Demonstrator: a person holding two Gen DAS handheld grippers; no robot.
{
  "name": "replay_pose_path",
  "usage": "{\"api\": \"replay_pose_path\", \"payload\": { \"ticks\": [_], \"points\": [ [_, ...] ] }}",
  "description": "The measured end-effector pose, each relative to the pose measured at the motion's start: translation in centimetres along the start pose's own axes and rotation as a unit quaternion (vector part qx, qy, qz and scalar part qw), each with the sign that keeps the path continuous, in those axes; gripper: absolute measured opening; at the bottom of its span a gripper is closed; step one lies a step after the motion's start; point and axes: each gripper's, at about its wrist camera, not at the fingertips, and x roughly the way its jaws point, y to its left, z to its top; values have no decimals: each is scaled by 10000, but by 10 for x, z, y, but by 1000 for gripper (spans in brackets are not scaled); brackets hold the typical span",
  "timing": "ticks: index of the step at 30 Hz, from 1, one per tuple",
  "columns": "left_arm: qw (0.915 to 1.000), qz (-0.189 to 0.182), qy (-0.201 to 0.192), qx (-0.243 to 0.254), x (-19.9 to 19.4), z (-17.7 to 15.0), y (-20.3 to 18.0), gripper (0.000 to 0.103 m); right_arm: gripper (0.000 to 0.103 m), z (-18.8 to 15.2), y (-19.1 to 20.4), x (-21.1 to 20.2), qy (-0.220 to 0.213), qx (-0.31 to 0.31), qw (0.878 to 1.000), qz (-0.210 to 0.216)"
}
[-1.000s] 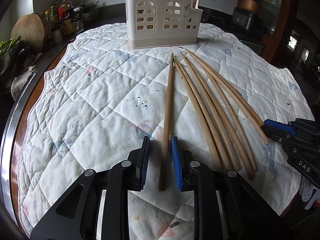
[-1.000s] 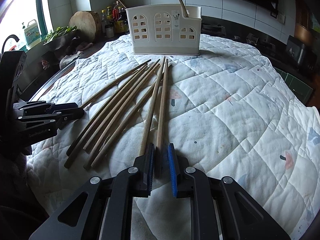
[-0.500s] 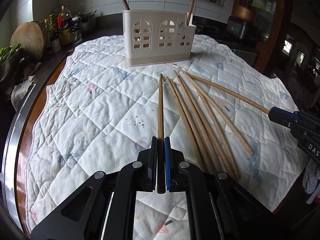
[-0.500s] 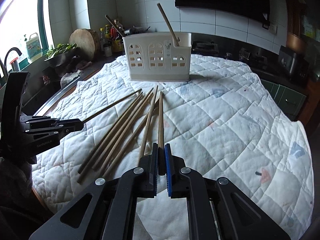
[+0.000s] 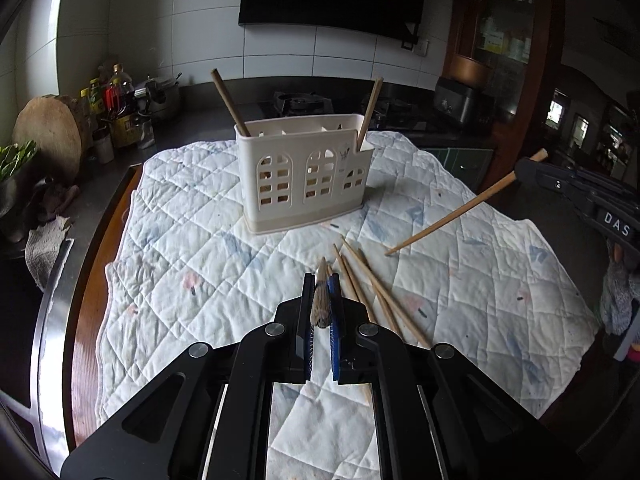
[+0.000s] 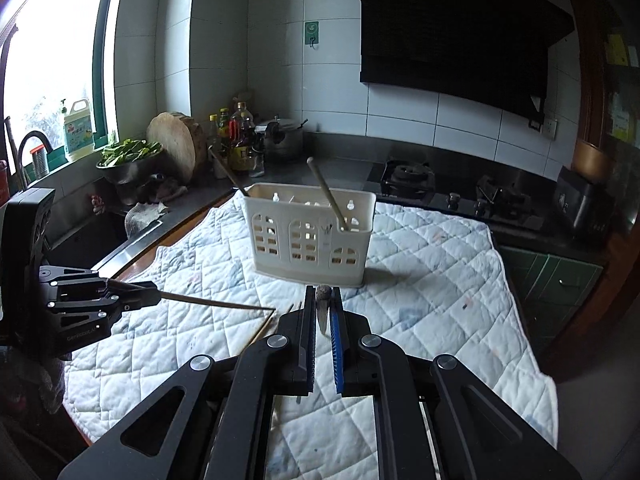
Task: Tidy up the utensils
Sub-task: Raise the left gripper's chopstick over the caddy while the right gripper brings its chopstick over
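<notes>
Holding one chopstick in each gripper, I have both lifted clear of the quilt (image 5: 192, 248) on the counter; a second ago each stick lay flat with my jaws apart around it. On the left, my left gripper (image 5: 321, 312) is clenched on its chopstick (image 5: 321, 300), whose butt end faces the camera while its tip points toward the far holder (image 5: 304, 176); the remaining chopsticks (image 5: 372, 280) rest on the quilt just to its right. Further right, my right gripper (image 6: 322, 320) grasps the other chopstick (image 5: 452, 216), which hangs tilted above the cloth. The holder, earlier high in view, now sits lower and nearer centre, with one stick leaning at each end; I judge pick-up finished and the carry to the holder next.
</notes>
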Motion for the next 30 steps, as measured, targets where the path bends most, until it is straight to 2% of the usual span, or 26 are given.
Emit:
{"api": "replay_pose_path", "payload": {
  "ticks": [9,17,22,25,30],
  "points": [
    [9995,-192,-244,100,-8,65,0,5,7,74,-22,15,-103,-30,9999,-62],
    [9956,-96,-925,95,-35,136,7,5,7,123,-26,30,-311,-167,9988,-350],
    [9903,85,-1384,-82,-44,170,20,5,7,142,-27,40,-377,-182,9984,-381],
    [9871,324,-1559,-155,-42,183,27,5,7,149,-27,47,-375,-161,9987,-320],
    [9867,433,-1523,-381,-24,193,39,5,7,154,-22,65,-233,-265,9988,-338]
  ]
}}
